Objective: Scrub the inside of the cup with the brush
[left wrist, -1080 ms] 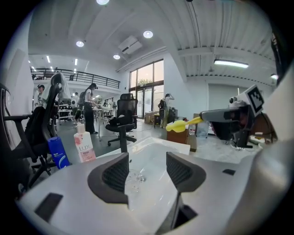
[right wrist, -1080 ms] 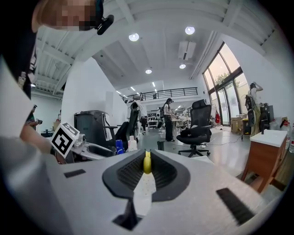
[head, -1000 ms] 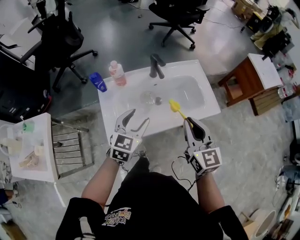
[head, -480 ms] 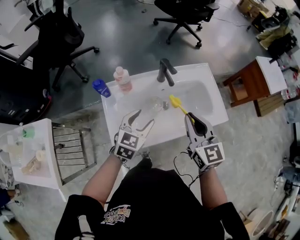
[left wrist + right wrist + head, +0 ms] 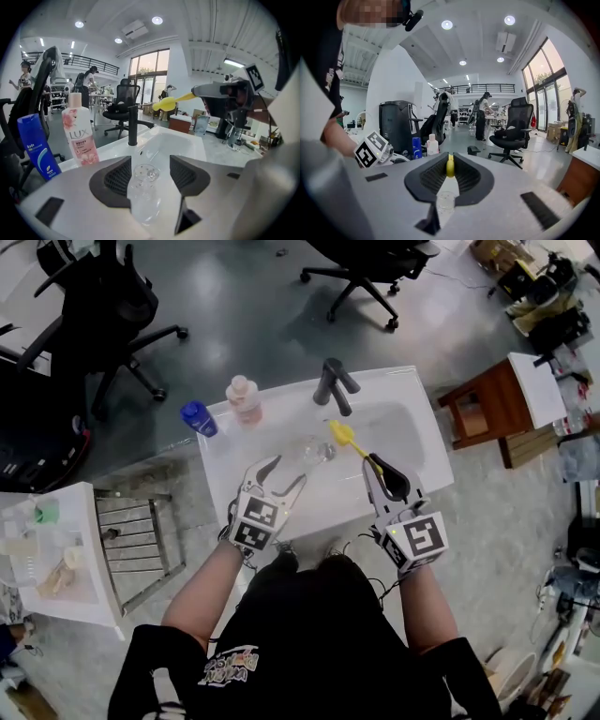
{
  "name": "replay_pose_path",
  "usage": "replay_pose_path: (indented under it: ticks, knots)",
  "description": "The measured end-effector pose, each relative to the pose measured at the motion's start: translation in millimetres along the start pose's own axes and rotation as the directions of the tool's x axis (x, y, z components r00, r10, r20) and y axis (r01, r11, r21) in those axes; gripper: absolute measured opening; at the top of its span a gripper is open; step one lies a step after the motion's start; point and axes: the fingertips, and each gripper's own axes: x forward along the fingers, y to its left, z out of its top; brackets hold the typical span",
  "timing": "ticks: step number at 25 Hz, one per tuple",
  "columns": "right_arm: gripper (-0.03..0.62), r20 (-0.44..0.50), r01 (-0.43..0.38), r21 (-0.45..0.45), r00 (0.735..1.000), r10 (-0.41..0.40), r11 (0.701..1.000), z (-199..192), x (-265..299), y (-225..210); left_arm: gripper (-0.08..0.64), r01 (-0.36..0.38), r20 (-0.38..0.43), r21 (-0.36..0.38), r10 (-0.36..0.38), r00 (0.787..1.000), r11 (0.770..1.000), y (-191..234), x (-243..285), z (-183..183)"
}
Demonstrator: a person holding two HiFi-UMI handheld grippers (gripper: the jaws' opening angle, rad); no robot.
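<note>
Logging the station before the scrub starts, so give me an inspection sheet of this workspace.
Surface: white sink with dark tap.
Job's things: clear cup lying in the basin; yellow brush beside it, not inside.
Clutter: pink bottle and blue bottle on the sink ledge.
Grippers: left claw open around the cup; right claw shut on the brush.
Cables: black cable hanging below the right claw.
Surroundings: office chairs, wooden stool, wire rack.
</note>
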Motion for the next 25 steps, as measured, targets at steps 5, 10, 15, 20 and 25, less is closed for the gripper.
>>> replay_pose_path:
  ticks: [5,10,15,20,25]
  knots:
    - [0.037,-0.019,-0.040,-0.030,0.999,0.039,0.999,5.2,18.5,0.9,0.232,0.001,-0.038,-0.013,-0.002,0.999,1.000,-0.1,10.7,-10.9]
    - [0.037,-0.044,-0.118,-0.054,0.992,0.116,0.992,-1.5,39.7,0.6,0.232,-0.013,-0.078,-0.027,0.011,0.997,1.000,0.2,24.9,-23.1]
    - [0.037,-0.078,-0.208,-0.054,0.976,0.204,0.977,-15.1,58.5,-1.3,0.232,-0.044,-0.132,-0.060,0.036,0.991,0.997,4.5,38.4,-37.0]
    - [0.037,-0.123,-0.280,-0.036,0.954,0.274,0.959,-32.0,73.1,-8.4,0.232,-0.058,-0.190,-0.071,0.043,0.981,0.996,7.2,57.5,-47.3]
    - [0.037,-0.162,-0.351,-0.032,0.926,0.342,0.936,-51.5,87.3,-7.0,0.232,-0.072,-0.257,-0.092,0.046,0.965,0.993,8.4,72.3,-61.6]
